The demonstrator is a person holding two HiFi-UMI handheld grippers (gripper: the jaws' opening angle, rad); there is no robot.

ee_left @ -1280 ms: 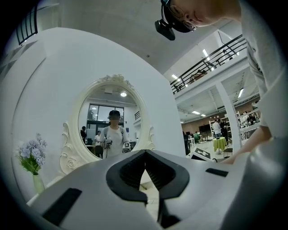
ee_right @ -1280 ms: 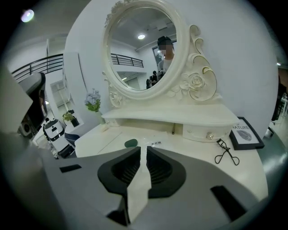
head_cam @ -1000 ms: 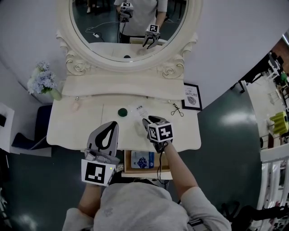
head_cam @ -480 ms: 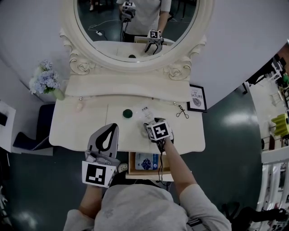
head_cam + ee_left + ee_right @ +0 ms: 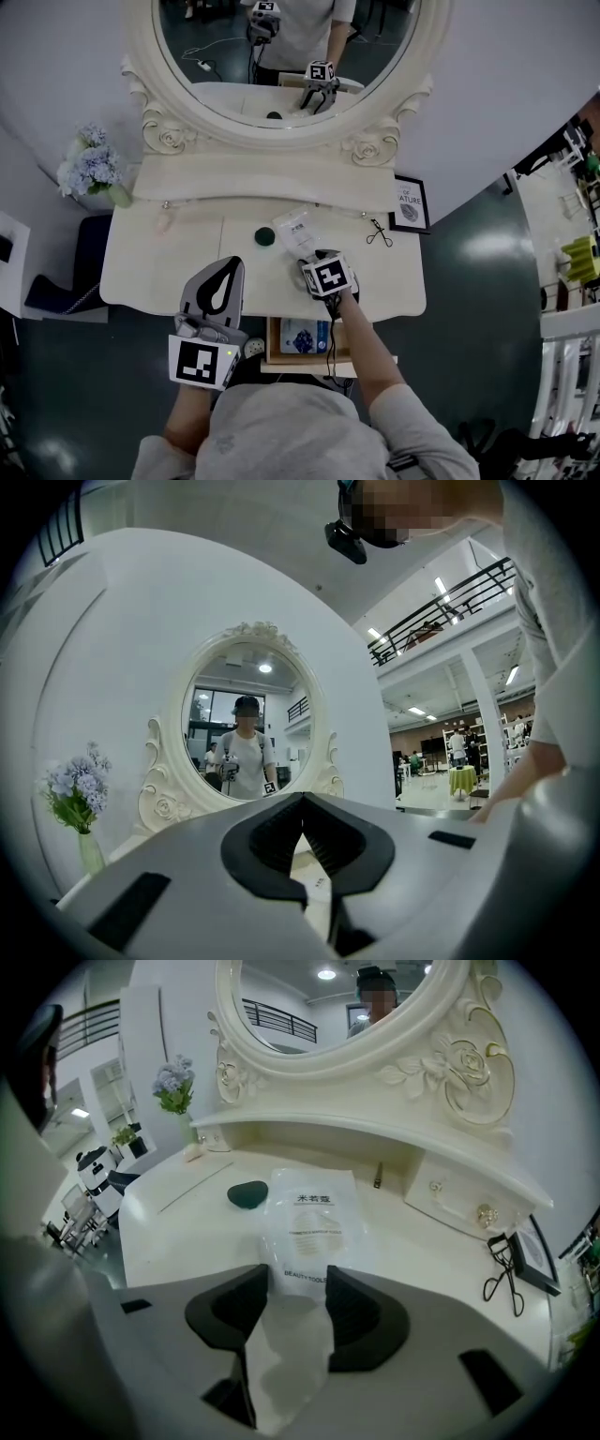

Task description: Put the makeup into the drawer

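**A:** What is laid out here?

**B:** Seen from above, there is a white dressing table [image 5: 141, 267] with an oval mirror [image 5: 281, 56] behind it. A person stands at the table's front edge with a gripper in each hand. Below that edge a drawer [image 5: 266, 339] stands open, and a blue and white item [image 5: 305, 335] lies inside it.

**A:** Where is the makeup?

**B:** A clear plastic packet [image 5: 314, 1218] with printed lettering lies flat on the tabletop, near the middle and not in the drawer. Just to its left is a small dark green pad [image 5: 247, 1194]. An eyelash curler [image 5: 502, 1274] lies well to its right, near a framed picture [image 5: 408, 204]. Flowers [image 5: 86, 169] stand at the table's far left.

**A:** What are the grippers doing?

**B:** The right gripper [image 5: 297, 1283] tilts down over the packet. Its jaws stand apart and have just been closing. The packet's near end lies between them, but I can't see the pads pressing on it. The left gripper [image 5: 302, 801] is held level over the table's front edge, to the left of the drawer. Its fingertips are together with nothing between them.
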